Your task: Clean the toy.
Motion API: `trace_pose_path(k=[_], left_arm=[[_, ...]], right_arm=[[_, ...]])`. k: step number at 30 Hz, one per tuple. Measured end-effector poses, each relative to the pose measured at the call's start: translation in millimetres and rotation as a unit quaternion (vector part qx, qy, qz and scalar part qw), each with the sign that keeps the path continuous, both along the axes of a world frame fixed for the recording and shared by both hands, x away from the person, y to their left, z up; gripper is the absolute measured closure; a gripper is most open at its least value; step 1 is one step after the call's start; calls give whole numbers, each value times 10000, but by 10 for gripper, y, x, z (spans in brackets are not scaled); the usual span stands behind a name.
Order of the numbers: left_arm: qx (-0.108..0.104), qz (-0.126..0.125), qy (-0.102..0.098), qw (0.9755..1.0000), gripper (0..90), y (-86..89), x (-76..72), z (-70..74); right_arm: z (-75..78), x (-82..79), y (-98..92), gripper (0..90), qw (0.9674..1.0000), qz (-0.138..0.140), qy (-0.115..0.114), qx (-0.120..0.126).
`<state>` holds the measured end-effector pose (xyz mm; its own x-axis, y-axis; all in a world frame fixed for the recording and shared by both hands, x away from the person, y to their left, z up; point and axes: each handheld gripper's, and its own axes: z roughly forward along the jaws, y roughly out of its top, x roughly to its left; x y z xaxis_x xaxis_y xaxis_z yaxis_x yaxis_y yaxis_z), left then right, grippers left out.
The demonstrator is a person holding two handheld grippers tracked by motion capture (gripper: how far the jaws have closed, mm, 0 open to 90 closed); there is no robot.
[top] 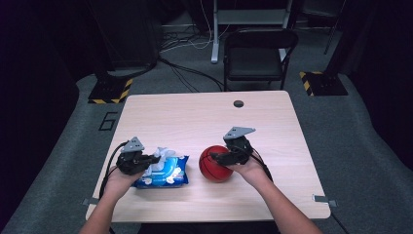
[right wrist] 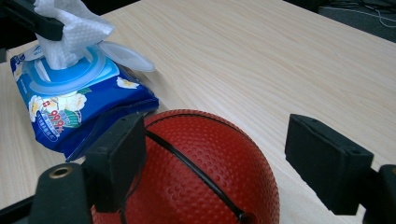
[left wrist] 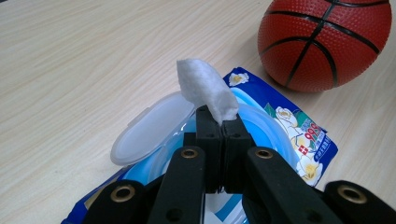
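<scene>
Wooden table (top: 204,117), far edge unoccupied

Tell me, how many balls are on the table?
1. A small red basketball sits on the wooden table, right of the blue wet-wipe pack, under the right gripper. Nothing on the table looks big enough to hide another.

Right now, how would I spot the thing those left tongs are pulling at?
On the wooden table, look left of the red basketball for a blue flowered wipe pack with its lid open. The white wipe sticks up from it, pinched in the left tongs: the one soft white sheet.
</scene>
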<state>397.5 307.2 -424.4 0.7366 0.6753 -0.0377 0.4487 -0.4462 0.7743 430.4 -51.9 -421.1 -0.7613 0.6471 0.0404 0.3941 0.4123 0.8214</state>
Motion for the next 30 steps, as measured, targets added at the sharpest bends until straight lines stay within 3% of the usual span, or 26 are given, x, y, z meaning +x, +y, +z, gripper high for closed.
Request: trace_pose_path(k=[30], left_arm=[[161, -187, -168, 9996, 892, -51, -129, 200]], right_arm=[[-10, -7, -26, 200, 10000, -36, -29, 36]])
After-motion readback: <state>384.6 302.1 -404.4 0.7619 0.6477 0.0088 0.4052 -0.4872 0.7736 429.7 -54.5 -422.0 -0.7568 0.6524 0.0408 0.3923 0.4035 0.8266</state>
